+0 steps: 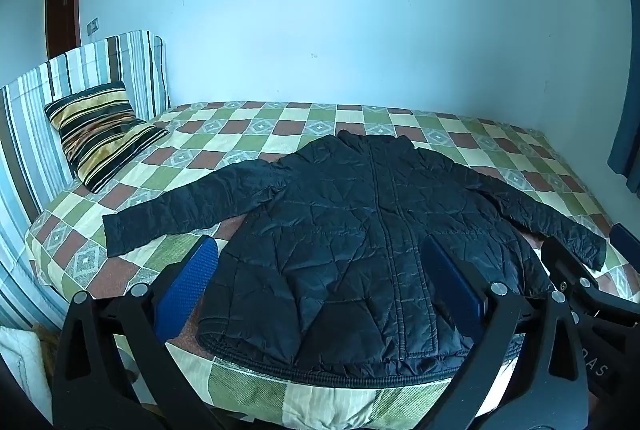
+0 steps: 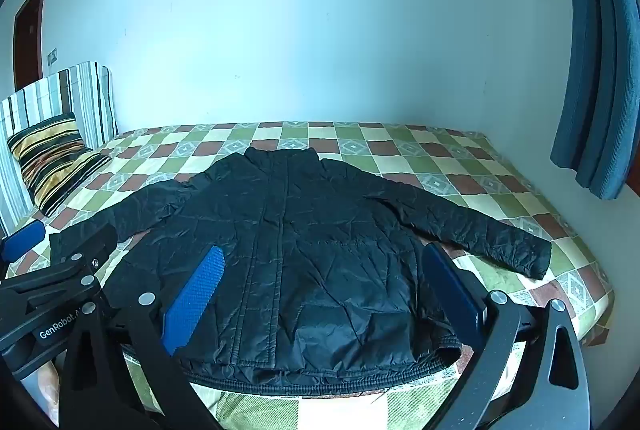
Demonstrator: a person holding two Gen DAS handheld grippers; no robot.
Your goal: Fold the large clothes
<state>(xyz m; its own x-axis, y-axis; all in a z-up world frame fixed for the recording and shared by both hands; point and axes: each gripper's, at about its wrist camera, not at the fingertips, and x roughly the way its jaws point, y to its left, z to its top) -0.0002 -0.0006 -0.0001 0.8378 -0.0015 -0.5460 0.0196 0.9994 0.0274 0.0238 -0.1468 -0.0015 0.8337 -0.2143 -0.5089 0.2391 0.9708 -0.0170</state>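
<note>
A black quilted jacket [image 1: 352, 230] lies flat, front up, on the checkered bed [image 1: 256, 126], collar toward the wall and both sleeves spread outward. It also shows in the right wrist view [image 2: 304, 250]. My left gripper [image 1: 320, 282] is open, held above the jacket's hem with its blue pads [image 1: 188, 290] wide apart and nothing between them. My right gripper [image 2: 320, 286] is open too, above the hem to the right of the left one, empty. The right gripper's frame shows at the left view's right edge [image 1: 580, 278].
A striped pillow [image 1: 100, 134] leans on the striped headboard [image 1: 80, 70] at the bed's left. A pale wall runs behind the bed. A blue curtain [image 2: 600, 70] hangs at the right. A brown door [image 1: 64, 2] is at the far left.
</note>
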